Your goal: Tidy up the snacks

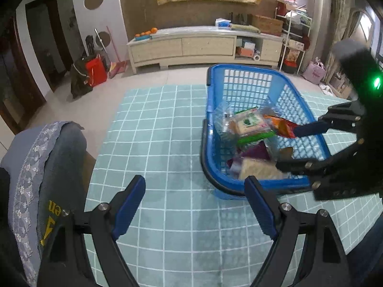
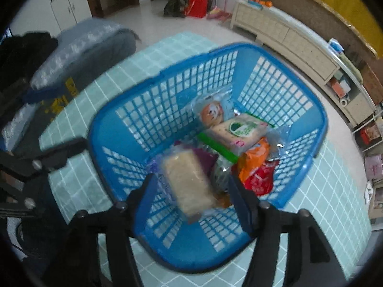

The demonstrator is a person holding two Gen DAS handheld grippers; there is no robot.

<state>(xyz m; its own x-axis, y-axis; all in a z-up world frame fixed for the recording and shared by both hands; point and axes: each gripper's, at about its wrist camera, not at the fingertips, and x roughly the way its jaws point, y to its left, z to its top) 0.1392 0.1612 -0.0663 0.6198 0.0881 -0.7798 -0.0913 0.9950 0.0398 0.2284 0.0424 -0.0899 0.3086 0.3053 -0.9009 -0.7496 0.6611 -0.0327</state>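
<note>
Our blue basket (image 2: 134,129) sits on the tiled mat, stiff and light. The beige cracker pack (image 2: 189,181) at 6 o'clock inside is crinkly, slippery, breakable; take its long sides. Right gripper (image 2: 191,198) half open, pads off it. Left gripper (image 1: 196,205) wide, empty.

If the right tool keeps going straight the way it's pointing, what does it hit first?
Probably the pale cracker packet lying between its open fingers inside the blue basket; depth is blurred, so contact is uncertain.
</note>
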